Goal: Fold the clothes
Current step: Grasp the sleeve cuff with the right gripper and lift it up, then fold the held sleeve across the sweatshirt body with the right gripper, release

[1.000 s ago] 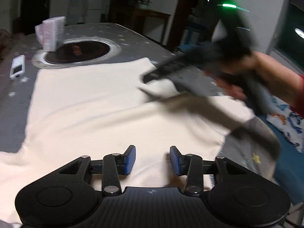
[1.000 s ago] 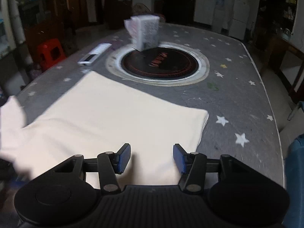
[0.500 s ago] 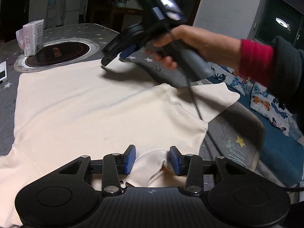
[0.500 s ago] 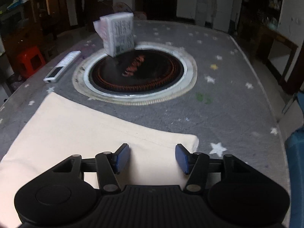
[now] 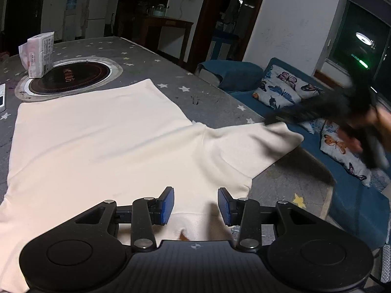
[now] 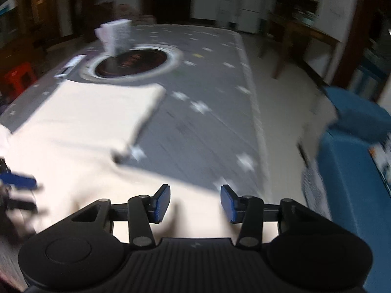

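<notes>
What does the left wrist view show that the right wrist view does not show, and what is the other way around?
Only the left wrist view shows the shirt's sleeve reaching toward the table edge, the butterfly cushions and a window.

Only the right wrist view shows a red stool and the floor beside the table.

Both show the cream shirt, the star-pattern table, the round cooktop, the paper pack and each other's gripper: right gripper, left gripper.

cream shirt [image 5: 97, 141]; grey tablecloth [image 5: 207, 102], white stars; blue sofa [image 5: 354, 202]; butterfly-print cushions [image 5: 286, 90]; blue gripper pads [image 5: 167, 205].
</notes>
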Action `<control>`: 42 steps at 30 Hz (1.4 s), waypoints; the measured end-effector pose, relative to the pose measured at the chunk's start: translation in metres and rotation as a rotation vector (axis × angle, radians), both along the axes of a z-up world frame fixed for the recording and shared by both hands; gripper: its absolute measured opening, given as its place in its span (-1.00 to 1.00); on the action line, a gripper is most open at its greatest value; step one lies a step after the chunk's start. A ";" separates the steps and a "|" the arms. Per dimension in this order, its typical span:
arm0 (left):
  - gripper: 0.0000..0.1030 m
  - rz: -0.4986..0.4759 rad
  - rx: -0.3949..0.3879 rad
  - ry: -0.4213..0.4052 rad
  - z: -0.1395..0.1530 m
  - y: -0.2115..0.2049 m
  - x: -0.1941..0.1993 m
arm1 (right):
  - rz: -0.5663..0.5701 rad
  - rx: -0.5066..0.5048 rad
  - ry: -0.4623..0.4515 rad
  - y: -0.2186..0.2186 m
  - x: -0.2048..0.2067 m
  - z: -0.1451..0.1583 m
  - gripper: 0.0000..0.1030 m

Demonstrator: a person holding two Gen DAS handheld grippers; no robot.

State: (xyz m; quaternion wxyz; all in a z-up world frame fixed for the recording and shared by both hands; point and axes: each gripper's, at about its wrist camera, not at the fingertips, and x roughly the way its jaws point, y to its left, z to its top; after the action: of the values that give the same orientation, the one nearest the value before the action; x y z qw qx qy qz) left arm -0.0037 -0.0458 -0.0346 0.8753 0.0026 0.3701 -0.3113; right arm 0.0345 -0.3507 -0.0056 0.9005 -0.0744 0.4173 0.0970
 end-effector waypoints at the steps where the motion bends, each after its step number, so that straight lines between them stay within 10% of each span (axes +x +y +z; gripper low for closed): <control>1: -0.19 0.002 0.004 0.000 0.000 -0.002 0.000 | -0.032 0.004 -0.002 -0.009 -0.007 -0.004 -0.13; 14: -0.15 0.013 0.055 0.001 -0.003 -0.013 -0.006 | -0.326 0.205 -0.038 -0.096 -0.055 -0.040 -0.12; 17: -0.14 0.013 0.064 0.000 -0.002 -0.016 -0.007 | -0.347 0.273 -0.053 -0.107 -0.055 -0.044 -0.57; 23: -0.11 -0.019 0.077 -0.009 -0.001 -0.025 -0.009 | -0.329 0.196 -0.155 -0.102 -0.058 -0.020 -0.91; 42: 0.02 -0.142 0.012 -0.020 -0.006 -0.053 -0.017 | -0.162 0.156 -0.285 -0.056 -0.027 0.058 -0.91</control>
State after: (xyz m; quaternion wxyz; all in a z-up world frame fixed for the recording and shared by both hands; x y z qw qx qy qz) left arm -0.0205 -0.0991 -0.0403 0.8547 0.0372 0.3620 -0.3702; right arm 0.0076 -0.4065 0.0524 0.9584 0.0164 0.2815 0.0446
